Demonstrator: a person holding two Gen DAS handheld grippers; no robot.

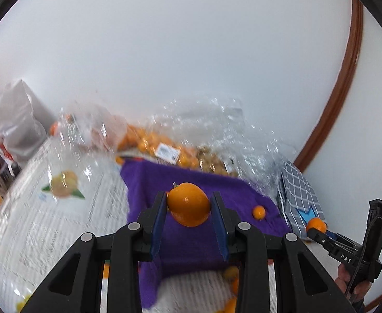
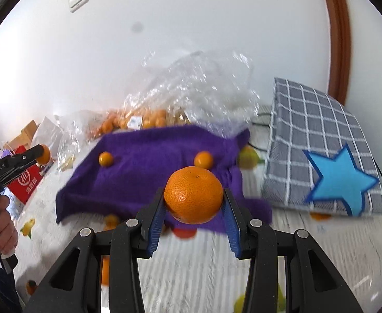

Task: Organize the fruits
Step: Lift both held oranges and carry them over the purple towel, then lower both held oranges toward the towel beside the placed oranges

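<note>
The tabletop (image 2: 196, 266) under me wears a pale fruit-print cover, and a purple cloth (image 2: 149, 161) is spread across its middle. To the right of that lies a grey checked bag (image 2: 321, 130) with a blue star, flat on its side. Behind the cloth, crumpled clear plastic bags (image 2: 198, 83) hold a heap of small oranges (image 1: 149, 140), packed against the wall.

My right tongs (image 2: 194, 210) are clamped on a mandarin (image 2: 193, 194), pads pressing its two sides, the fruit held up over the near edge of the cloth. My left tongs (image 1: 189, 212) grip a smaller, smoother orange (image 1: 189, 203) the same way, above the cloth. Each pair shows in the other's camera, off at the edge of the picture.

Two little oranges rest loose on the cloth, one toward the left (image 2: 105, 159) and one just beyond the mandarin (image 2: 203, 159); a few more lie on the cover at the cloth's near edge.

I judge these fruits light, round and ready to roll. The mandarin's peel looks pebbled and likely soft, so a hard squeeze would bruise it. The smooth one could slip. Holding across the widest part, as both pairs do now, seems right. Where they should go I cannot tell.
</note>
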